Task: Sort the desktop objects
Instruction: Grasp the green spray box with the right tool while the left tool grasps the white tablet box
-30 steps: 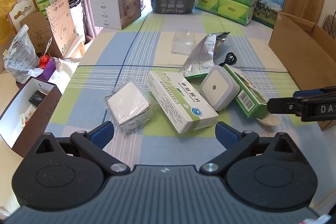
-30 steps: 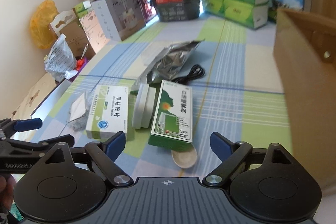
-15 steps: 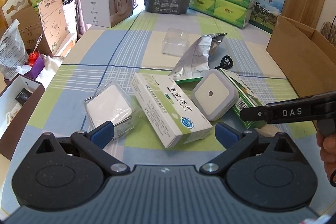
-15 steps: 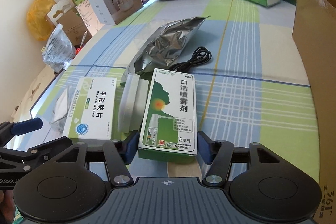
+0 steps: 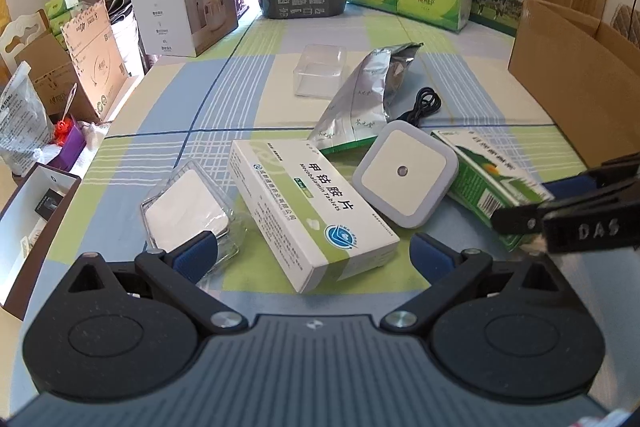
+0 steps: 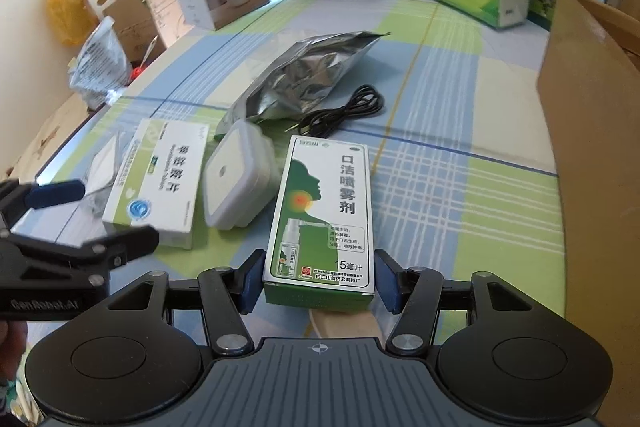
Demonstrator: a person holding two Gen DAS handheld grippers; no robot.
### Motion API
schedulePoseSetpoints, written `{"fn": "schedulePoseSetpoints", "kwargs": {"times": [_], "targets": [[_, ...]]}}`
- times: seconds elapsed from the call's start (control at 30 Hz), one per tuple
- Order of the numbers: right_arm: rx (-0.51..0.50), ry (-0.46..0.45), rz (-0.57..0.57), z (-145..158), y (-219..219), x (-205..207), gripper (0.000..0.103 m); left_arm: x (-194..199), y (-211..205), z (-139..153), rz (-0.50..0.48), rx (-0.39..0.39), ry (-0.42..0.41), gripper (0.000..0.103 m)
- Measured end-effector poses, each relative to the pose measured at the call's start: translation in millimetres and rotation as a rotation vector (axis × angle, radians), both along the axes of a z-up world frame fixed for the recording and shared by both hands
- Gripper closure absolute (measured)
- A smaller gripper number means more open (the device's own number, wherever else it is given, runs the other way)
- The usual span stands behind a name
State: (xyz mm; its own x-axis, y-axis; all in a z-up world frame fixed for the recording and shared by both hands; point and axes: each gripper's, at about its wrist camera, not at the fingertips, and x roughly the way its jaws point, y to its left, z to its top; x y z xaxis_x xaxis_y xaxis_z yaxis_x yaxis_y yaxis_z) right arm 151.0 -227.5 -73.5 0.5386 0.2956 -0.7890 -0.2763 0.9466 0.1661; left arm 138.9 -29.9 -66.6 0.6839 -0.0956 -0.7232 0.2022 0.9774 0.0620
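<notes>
The green rectangular cardboard spray box (image 6: 322, 215) was clamped by the right tool (image 6: 318, 281); the left tool (image 5: 312, 253) was spread wide, empty, near the surface's (image 6: 440, 87) front edge.

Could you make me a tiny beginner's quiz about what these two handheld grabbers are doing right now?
1. True or false: the right gripper has its jaws closed on the green spray box.
2. Which lies nearest the left gripper? A black cable B white tablet box C foil bag
3. Fill in: the left jaws are ___.

Key: 1 true; 2 B; 3 open.
</notes>
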Motion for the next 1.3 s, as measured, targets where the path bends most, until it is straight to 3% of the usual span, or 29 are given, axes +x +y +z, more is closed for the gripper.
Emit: {"fn": "schedulePoseSetpoints", "kwargs": {"times": [0.37, 0.57, 0.6, 0.8, 1.07, 1.13, 1.3], "targets": [[0.004, -0.009, -0.018, 4, -4, 0, 0.05, 12, -22, -15, 0.009, 0.064, -0.005, 0.002], [0.012, -0.007, -0.024, 4, -5, 1, 0.05, 15, -24, -20, 0.014, 0.104, -0.012, 0.019], [0.013, -0.007, -0.025, 4, -5, 1, 0.05, 15, -23, -19, 0.014, 0.1, -0.01, 0.024], [0.024, -0.022, -0.046, 8, -10, -6, 0.05, 7, -20, -16, 0.0, 0.071, 0.004, 0.027], [0.023, -0.047, -0.058, 20, -14, -43, 0.05, -37, -20, 0, -0.13, -0.024, 0.042, 0.027], [0.008, -0.052, -0.064, 21, -15, -58, 0.05, -47, -18, 2, -0.162, -0.058, 0.06, 0.027], [-0.09, -0.094, -0.09, 22, -16, -88, 0.05, -69, -17, -2, -0.194, -0.029, 0.073, 0.026]]}}
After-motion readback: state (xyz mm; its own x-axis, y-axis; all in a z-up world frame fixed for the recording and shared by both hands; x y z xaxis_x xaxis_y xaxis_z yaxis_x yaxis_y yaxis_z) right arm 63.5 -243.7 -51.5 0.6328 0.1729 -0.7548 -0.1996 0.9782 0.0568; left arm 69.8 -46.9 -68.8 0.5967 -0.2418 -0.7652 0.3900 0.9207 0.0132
